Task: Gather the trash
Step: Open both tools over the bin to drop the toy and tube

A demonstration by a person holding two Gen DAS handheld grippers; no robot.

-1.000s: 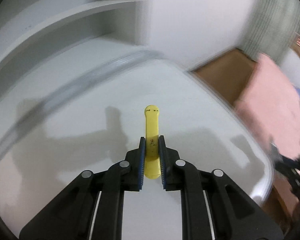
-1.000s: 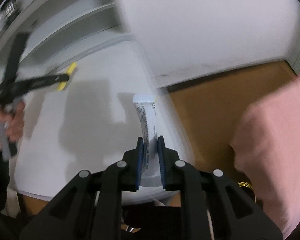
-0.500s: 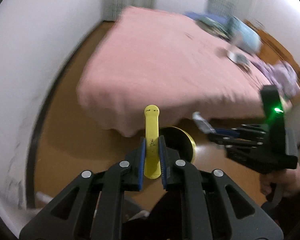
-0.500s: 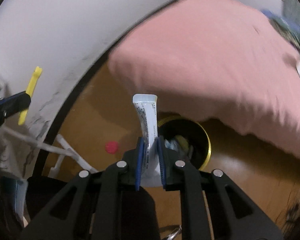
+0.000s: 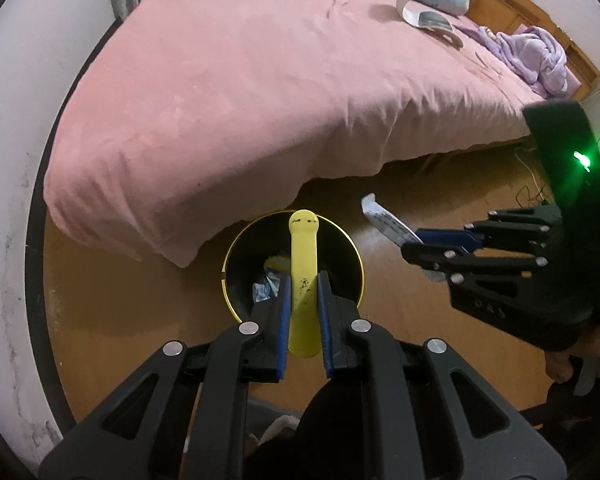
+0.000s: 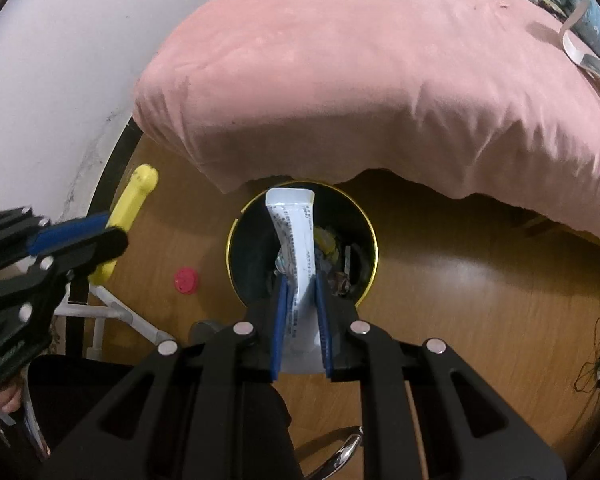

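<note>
I count 2 tools, left point(image 5: 303, 312) and right point(image 6: 300, 320), 1 yellow stick point(image 5: 303, 264), 1 white sachet point(image 6: 296, 240), 1 bin point(image 6: 236, 232), 1 red cap point(image 6: 186, 280), 1 bed point(image 5: 260, 80).

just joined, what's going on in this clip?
A person is collecting trash with a handheld gripper in each hand. The left gripper is shut on a yellow plastic piece, the right gripper on a white sachet. Both point down toward a black bin with a gold rim on the wooden floor beside the pink bed. The bin already holds some trash; neither item has been dropped.
</note>
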